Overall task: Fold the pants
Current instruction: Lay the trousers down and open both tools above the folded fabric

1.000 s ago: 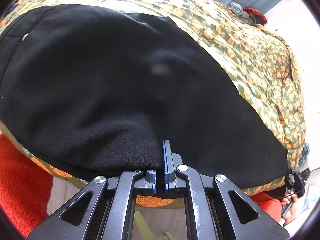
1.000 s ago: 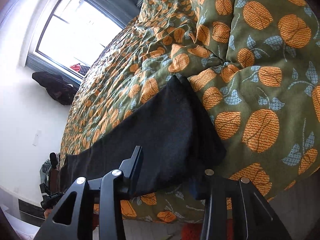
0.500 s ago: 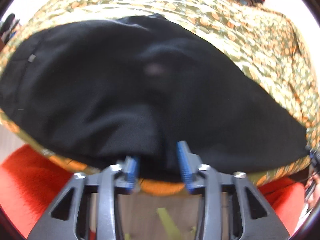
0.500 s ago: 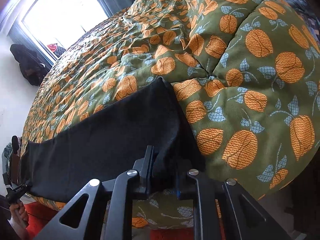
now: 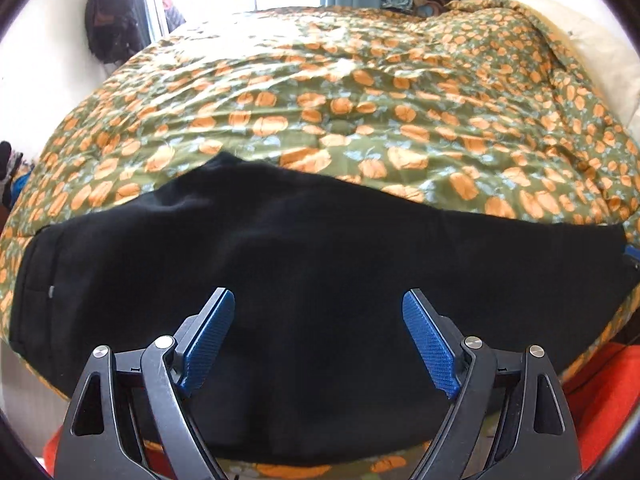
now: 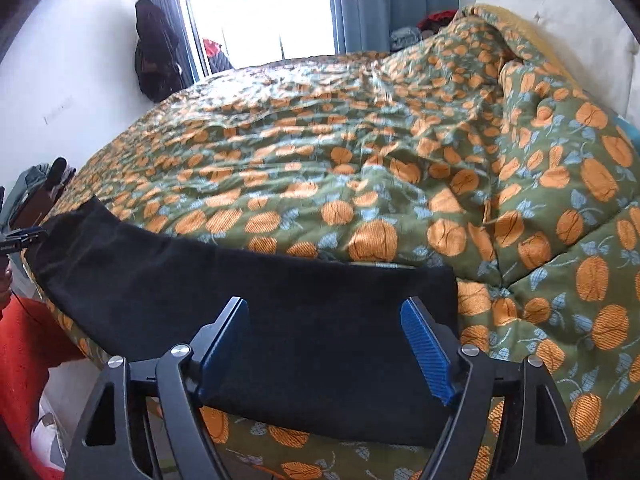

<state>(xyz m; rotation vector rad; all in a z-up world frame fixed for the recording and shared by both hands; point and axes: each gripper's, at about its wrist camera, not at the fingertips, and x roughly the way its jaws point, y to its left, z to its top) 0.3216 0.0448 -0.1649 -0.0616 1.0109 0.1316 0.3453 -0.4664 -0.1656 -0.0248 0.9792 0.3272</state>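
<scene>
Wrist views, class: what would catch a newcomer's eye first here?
The black pants lie flat along the near edge of the bed. Behind them spreads a green quilt printed with orange fruit. In front, both tongs stand open over the cloth, the left tongs and the right tongs, holding nothing.

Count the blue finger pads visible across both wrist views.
4. Left gripper: one pad each side, open over the black pants. Right gripper: one each side, open over the pant-leg end. Both just opened.

blown-out window [image 6: 260, 8] backlight; fisheye edges warped, slight blur.
</scene>
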